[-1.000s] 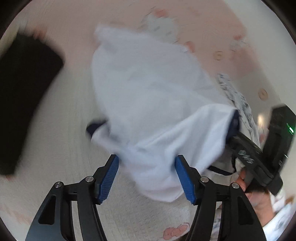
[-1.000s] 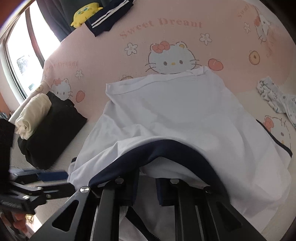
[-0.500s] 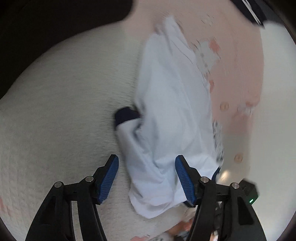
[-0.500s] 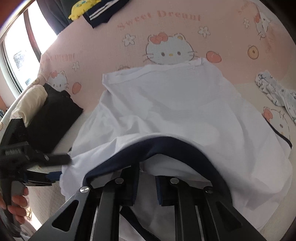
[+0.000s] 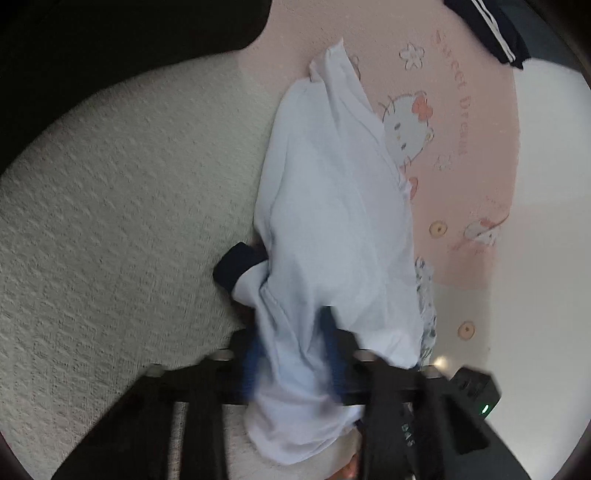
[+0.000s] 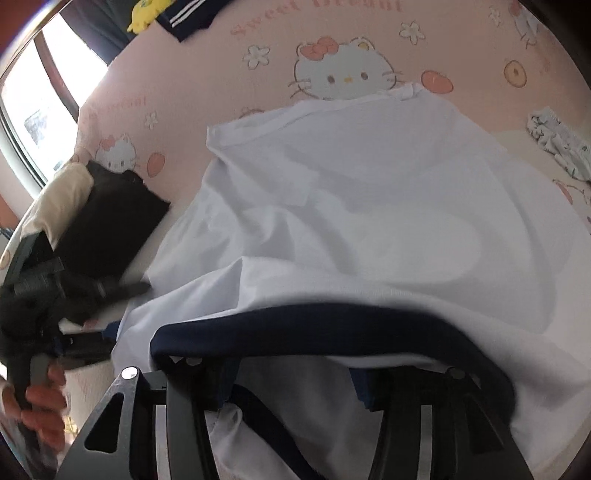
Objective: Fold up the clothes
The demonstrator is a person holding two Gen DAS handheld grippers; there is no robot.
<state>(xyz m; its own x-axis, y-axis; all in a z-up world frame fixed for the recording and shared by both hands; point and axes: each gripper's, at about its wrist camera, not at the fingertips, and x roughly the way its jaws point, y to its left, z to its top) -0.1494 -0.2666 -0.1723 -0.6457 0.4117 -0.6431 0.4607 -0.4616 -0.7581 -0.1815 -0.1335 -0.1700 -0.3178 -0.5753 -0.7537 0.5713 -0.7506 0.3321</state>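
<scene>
A white shirt [image 5: 332, 221] with navy trim lies crumpled on the pink cartoon-cat bedsheet [image 5: 461, 166]. My left gripper [image 5: 293, 350] is closing, and its blurred blue pads pinch a bunched edge of the shirt near a navy cuff [image 5: 236, 266]. In the right wrist view the shirt [image 6: 369, 203] spreads ahead. Its navy collar band [image 6: 314, 325] drapes over my right gripper [image 6: 291, 384], whose jaws are opening and stand apart under loose cloth. The left gripper [image 6: 107, 314] shows at the shirt's left edge, held by a hand [image 6: 40, 402].
A folded black garment [image 6: 110, 214] with a cream one [image 6: 55, 199] on it lies left of the shirt. A navy striped garment [image 6: 188, 18] and a yellow toy [image 6: 147, 14] sit at the far edge. A small patterned garment [image 6: 557, 144] lies at the right.
My left gripper rolled and sank to the shirt's edge, then its jaws narrowed onto the cloth. My right gripper's jaws spread apart and let go of the navy collar.
</scene>
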